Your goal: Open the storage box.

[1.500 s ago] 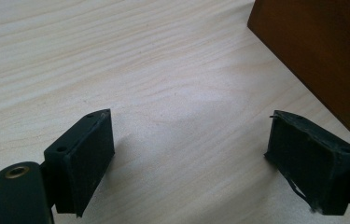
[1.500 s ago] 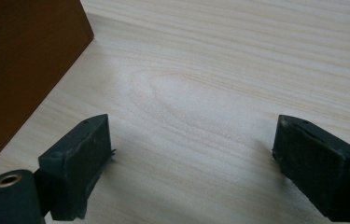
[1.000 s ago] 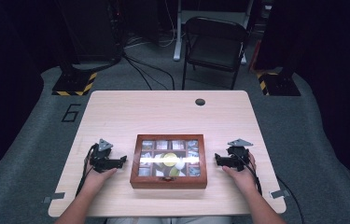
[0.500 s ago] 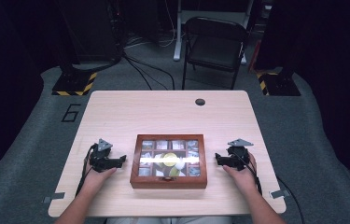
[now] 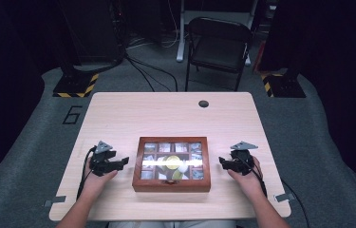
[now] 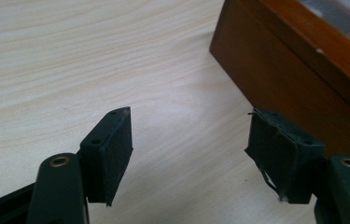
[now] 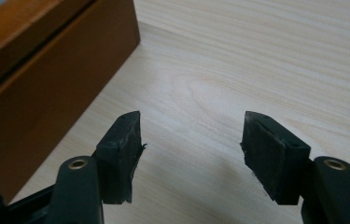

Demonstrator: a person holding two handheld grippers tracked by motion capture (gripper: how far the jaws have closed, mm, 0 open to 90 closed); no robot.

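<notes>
One wooden box (image 5: 171, 164) with a glass lid sits low in the middle of the frame, on a pale wood counter (image 5: 166, 114). Small things lie in little squares under the glass. The left tongs (image 5: 118, 163) are just left of the box, the right tongs (image 5: 223, 162) just right of it, neither touching it. Both tongs are spread wide with nothing between them. A small dark hole (image 5: 203, 103) is near the counter's far edge. One black chair (image 5: 218, 45) stands at the top of the frame on grey floor (image 5: 47, 123), with dark cables nearby.
</notes>
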